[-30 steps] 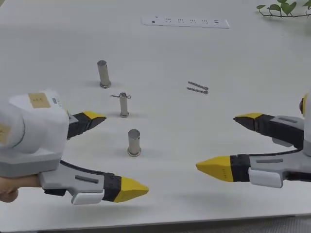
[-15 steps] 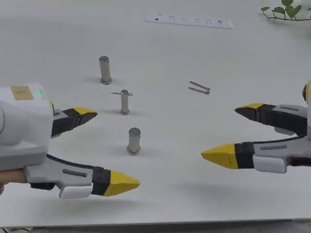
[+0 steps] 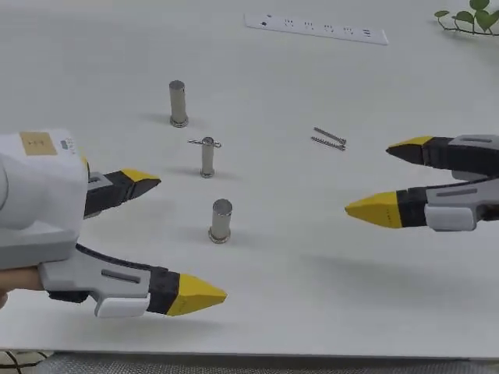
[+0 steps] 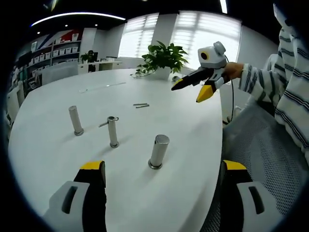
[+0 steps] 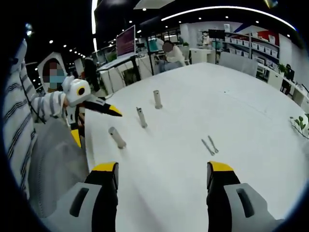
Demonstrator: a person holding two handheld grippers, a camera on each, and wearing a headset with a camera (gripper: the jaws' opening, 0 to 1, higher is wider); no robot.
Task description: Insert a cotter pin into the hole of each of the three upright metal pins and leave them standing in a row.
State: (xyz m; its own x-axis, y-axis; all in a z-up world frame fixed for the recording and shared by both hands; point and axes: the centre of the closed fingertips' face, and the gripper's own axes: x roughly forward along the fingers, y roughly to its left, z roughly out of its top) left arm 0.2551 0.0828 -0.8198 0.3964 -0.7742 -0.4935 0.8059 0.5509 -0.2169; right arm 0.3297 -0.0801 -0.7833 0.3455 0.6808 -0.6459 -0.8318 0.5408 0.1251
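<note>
Table: white workbench top (image 3: 312, 304); everything below stands or lies on it.
Left gripper: grey-and-black two-jaw gripper with yellow tips (image 3: 191, 239), low at the left of the head view. Jaws spread wide, nothing between them. Tips point toward the row of pins; the nearest pin is just beyond them, not touching.
Right gripper: matching yellow-tipped gripper (image 3: 369, 178), at the right edge of the head view. Jaws wide apart, empty. Tips point left, near the loose cotter pins but apart from them.
Power strip: long white socket bar (image 3: 316, 28), at the far side of the table, well apart from the pins.
Plant: green leafy sprig (image 3: 468, 17), far right corner.
Metal pins: three short silver cylinders, upright, in a slanted row, apart from each other: far pin (image 3: 178, 103), middle pin (image 3: 207, 157), near pin (image 3: 221, 220).
Fitted cotter pin: thin wire pin (image 3: 204, 142), runs crosswise through the top of the middle pin, sticking out on both sides.
Loose cotter pins: two thin grey pins (image 3: 329, 139), flat on the table, side by side, between the row and the right gripper.
</note>
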